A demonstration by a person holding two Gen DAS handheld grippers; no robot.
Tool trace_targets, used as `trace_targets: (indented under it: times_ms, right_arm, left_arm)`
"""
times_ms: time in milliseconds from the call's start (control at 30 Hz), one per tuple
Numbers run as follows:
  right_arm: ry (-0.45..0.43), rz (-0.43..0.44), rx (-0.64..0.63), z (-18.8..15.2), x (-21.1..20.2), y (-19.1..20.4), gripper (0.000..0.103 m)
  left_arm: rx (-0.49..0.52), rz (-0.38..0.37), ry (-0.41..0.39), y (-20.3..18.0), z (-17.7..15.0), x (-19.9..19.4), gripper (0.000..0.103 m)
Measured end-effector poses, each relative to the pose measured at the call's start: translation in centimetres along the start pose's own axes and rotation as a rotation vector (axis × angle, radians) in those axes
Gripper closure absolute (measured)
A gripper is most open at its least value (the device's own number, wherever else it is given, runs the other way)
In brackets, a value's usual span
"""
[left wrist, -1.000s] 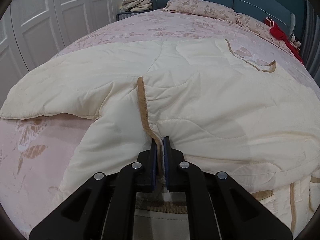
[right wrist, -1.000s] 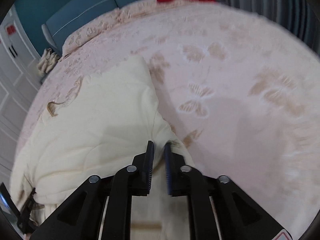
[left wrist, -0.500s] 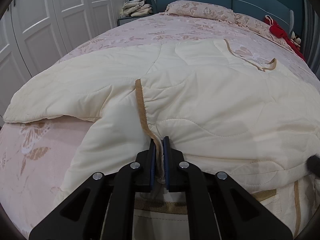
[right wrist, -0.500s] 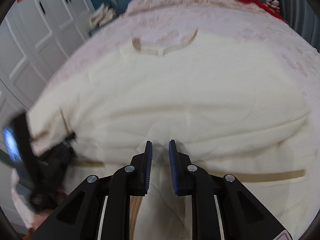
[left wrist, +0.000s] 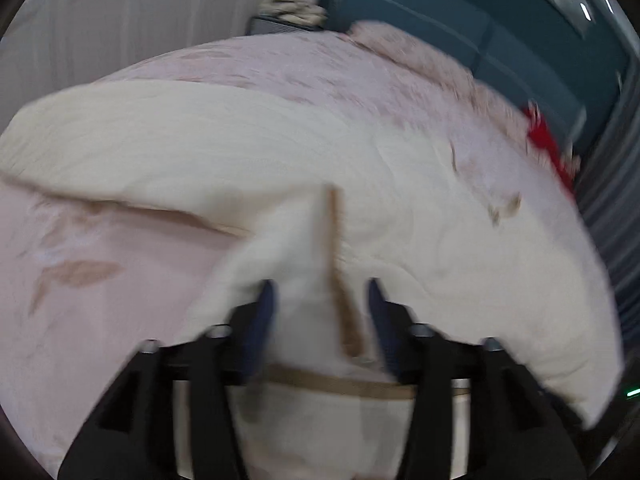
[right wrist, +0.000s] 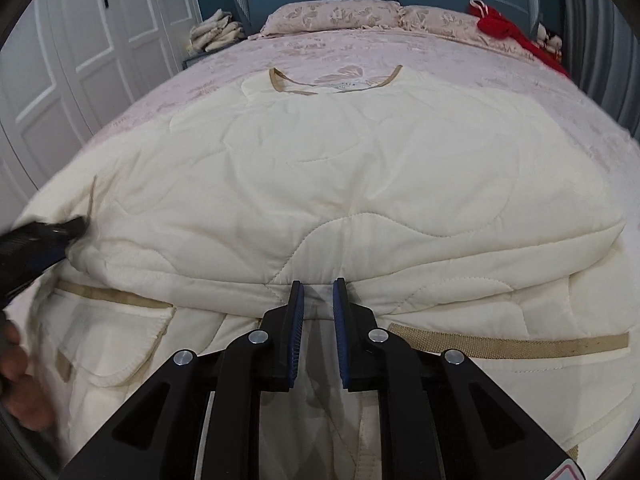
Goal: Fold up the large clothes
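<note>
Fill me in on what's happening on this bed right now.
A person with a gripper in each hand is folding a cream quilted coat spread on the bed. The left gripper is opening, with the coat's tan-trimmed edge between its fingers. The right gripper sits at the folded edge near the middle, its jaws closing on the fabric.

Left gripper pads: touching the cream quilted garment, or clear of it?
Apart. In the left wrist view the left gripper is opening; the cream quilted garment and its tan trim lie between the pads, with gaps on both sides.
</note>
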State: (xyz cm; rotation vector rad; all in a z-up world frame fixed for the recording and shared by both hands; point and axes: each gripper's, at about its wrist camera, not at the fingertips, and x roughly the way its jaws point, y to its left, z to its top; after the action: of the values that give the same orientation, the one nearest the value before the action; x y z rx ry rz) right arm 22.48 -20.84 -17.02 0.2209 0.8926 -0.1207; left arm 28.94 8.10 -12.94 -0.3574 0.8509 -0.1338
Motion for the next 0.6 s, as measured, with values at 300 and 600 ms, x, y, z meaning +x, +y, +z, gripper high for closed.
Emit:
trace_targets:
  times_ms: [300,600]
  right_arm:
    - [-0.005,-0.001,0.04,-2.5,-6.3,1.7,0.054]
    - [0.077,-0.016,0.003,-7.8,-11.0,2.8,0.05]
  left_arm:
    - [-0.45,0.276,-0.136,25.7,9.6,-7.0,0.016]
    - [-0.597,0.248,-0.069,34.0,13.5,-3.6,0.096]
